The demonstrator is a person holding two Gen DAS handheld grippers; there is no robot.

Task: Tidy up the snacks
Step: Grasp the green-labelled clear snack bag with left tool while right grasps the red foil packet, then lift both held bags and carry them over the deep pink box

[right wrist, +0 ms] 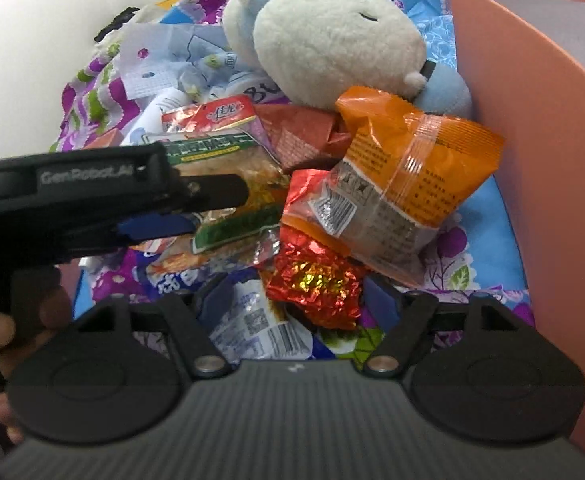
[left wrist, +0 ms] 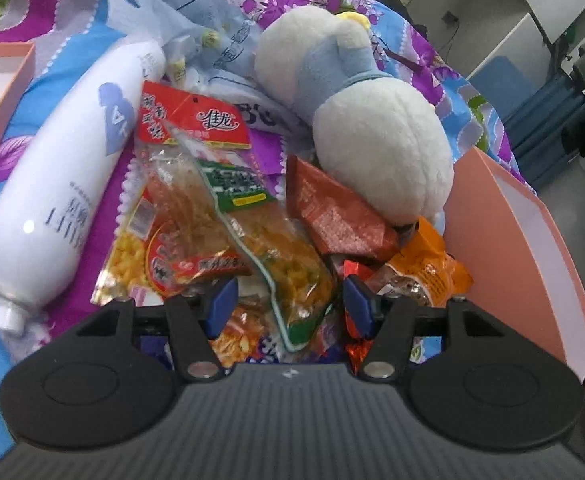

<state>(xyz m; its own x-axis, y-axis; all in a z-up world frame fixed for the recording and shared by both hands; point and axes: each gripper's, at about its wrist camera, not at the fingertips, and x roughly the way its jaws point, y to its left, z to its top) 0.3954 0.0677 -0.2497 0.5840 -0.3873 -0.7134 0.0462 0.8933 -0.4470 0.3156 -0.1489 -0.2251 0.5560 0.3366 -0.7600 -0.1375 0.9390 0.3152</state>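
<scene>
Left wrist view catches a white bottle point(left wrist: 58, 176) at left, right wrist misses it but shows red foil candy point(right wrist: 316, 284); both grippers, left point(left wrist: 290, 306) and right point(right wrist: 292, 300), spread apart, pinching nothing.

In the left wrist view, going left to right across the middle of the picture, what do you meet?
White bottle → clear snack packet with red header → dark red packet → white and blue plush toy → pink box wall.

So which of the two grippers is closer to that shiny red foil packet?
Right. The right gripper hangs just over the foil packet, which lies between its open jaws. The left gripper sits off to the packet's left, over the green-labelled bag.
</scene>
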